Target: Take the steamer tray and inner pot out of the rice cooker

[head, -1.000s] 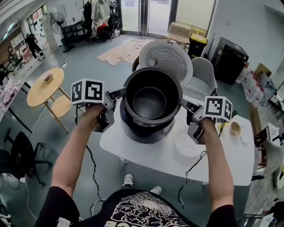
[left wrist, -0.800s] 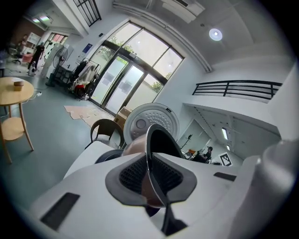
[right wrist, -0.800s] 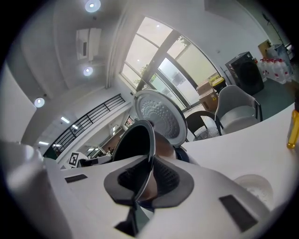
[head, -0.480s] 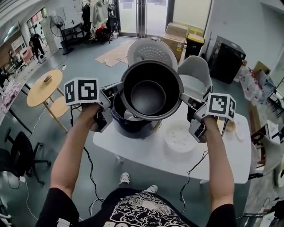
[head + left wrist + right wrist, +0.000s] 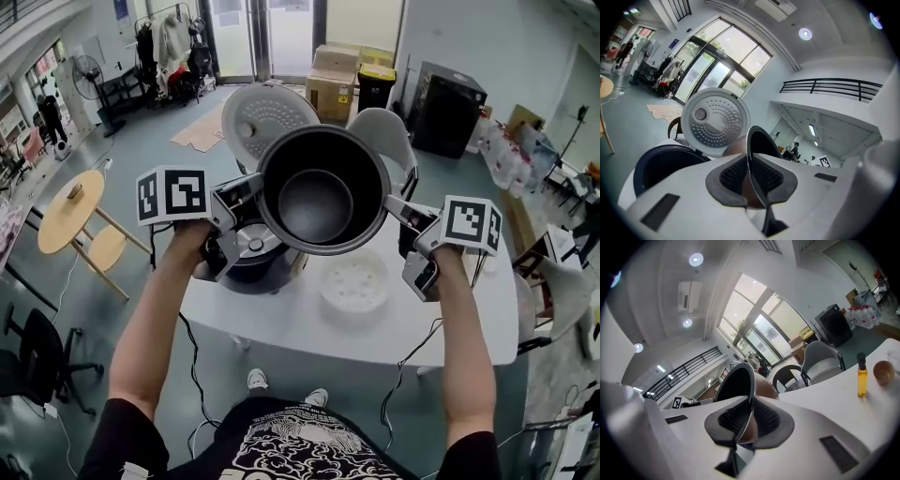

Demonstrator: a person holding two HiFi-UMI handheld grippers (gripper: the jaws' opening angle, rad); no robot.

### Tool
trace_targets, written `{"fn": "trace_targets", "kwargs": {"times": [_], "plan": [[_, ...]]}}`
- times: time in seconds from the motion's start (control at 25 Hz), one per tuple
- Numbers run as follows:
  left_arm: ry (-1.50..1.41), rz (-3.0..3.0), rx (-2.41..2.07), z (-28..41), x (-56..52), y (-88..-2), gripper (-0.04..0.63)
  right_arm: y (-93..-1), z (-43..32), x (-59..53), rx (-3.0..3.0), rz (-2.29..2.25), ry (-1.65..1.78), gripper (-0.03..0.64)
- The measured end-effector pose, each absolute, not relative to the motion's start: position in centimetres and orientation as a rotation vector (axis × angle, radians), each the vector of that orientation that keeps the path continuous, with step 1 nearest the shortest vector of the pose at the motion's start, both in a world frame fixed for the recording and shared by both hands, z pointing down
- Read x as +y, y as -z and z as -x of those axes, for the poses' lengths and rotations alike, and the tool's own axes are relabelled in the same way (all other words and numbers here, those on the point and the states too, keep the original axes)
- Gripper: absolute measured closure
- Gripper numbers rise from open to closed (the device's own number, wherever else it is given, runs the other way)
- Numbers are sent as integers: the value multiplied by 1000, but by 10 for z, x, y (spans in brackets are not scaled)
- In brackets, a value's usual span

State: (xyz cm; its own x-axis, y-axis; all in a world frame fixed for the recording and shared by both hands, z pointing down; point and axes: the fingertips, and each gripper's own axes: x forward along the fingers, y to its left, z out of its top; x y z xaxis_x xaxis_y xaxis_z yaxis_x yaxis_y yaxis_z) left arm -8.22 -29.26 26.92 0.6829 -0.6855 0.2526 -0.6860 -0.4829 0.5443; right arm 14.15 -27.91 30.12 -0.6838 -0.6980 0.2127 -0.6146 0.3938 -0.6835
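Your left gripper (image 5: 251,190) is clenched on the rim of the inner pot (image 5: 323,187) at the pot's 9 o'clock edge, its pads pinching the thin metal lip. Your right gripper (image 5: 398,212) is clamped on the same rim at 3 o'clock. Between them you hold the pot in the air, mouth up towards you and empty inside.

Below it is the white table (image 5: 450,319). A grey chair (image 5: 389,136) stands at the table's far side, at 1 o'clock from the pot. The rice cooker (image 5: 246,255) sits on the table at 8 o'clock from the pot, its dark body open and its perforated lid (image 5: 267,117) raised at 11 o'clock. The white steamer tray (image 5: 354,284) lies flat on the table at 5 o'clock from the pot, near the cooker but apart from it. In your right gripper view, a small bottle (image 5: 861,376) stands upright at 3 o'clock, with a little brown bowl (image 5: 882,372) just beside it.
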Motion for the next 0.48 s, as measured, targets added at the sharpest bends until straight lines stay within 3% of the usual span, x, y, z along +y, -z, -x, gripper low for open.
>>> {"fn": "trace_targets", "kwargs": {"times": [0.48], "plan": [[-129, -2315, -777, 17, -306, -286, 552, -312, -199, -242, 2293, 1470, 1181, 569]]}}
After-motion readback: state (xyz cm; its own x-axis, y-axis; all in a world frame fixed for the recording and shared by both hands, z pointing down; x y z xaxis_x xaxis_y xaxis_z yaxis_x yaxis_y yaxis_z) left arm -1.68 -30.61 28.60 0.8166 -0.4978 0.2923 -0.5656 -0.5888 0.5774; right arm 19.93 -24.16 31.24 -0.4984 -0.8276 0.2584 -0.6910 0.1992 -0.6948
